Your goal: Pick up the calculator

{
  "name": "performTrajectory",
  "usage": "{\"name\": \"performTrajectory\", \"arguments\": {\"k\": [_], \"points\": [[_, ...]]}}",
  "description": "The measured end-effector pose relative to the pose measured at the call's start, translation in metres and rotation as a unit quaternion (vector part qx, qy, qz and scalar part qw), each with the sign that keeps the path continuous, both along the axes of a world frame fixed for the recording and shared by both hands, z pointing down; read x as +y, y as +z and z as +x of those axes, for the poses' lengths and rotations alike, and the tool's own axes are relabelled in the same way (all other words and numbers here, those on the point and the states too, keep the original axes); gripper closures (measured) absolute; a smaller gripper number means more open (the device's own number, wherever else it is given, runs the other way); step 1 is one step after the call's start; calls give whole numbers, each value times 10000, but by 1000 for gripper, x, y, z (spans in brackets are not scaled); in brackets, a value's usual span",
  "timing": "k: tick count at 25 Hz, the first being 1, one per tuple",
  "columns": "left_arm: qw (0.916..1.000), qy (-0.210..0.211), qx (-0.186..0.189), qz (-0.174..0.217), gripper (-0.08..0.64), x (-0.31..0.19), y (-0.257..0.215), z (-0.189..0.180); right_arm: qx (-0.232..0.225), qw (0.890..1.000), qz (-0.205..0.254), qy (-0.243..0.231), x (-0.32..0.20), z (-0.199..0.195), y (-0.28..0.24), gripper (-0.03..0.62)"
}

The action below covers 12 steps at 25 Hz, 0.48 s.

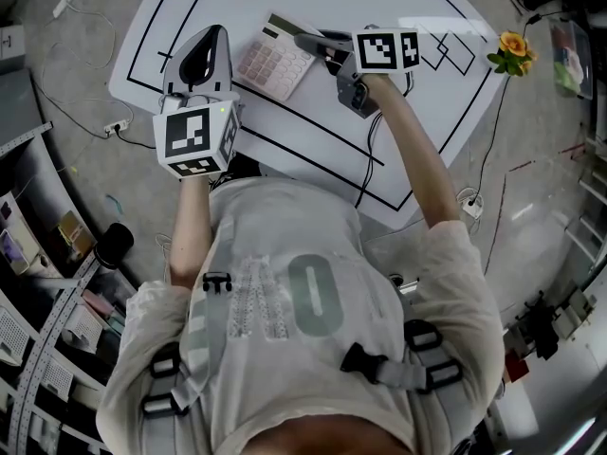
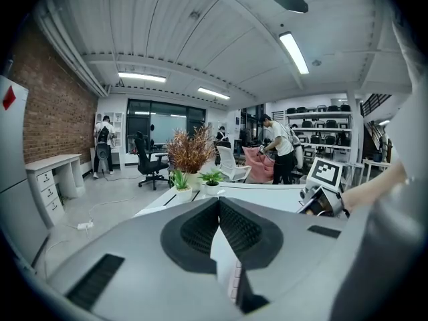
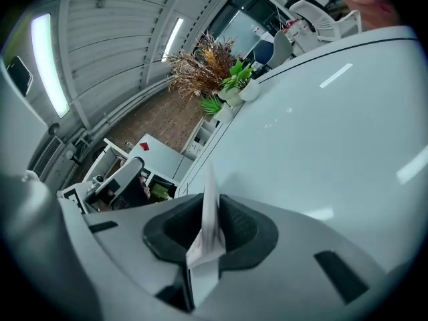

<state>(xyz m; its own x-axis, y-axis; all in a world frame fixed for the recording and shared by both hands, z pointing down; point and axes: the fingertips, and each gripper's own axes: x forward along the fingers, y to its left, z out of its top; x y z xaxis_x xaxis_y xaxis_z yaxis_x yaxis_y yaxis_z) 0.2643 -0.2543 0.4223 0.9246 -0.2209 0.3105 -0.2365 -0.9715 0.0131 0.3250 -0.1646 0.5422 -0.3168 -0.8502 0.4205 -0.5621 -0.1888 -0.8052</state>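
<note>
Black-lined white table point(image 1: 417, 150).
Yellow flower point(image 1: 512, 50) at its edge, potted plants point(image 2: 179, 181) at far end, power strip point(image 1: 114, 127) on floor.

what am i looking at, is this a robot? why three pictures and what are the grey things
No robot: a person holds a two-jaw gripper in each hand, each carrying a marker cube and a camera. The head view looks down from the person's head; each gripper view looks along that gripper's jaws. A pale calculator lies on the white table, with a yellow flower at the table's edge. The right gripper is shut on the calculator's edge, the thin pale slab between its pads. The left gripper hangs beside the calculator, jaws together, gripping nothing I can make out.
</note>
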Motion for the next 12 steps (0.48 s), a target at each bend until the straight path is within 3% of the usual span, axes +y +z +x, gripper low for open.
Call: {"name": "performTrajectory", "arguments": {"k": [7, 12], "points": [[9999, -37, 93, 23, 538, -1, -7, -5, -33, 9999, -38, 101, -1, 2, -3, 517], [9996, 31, 260, -36, 538, -3, -16, -5, 554, 9973, 40, 482, -3, 21, -24, 518]]}}
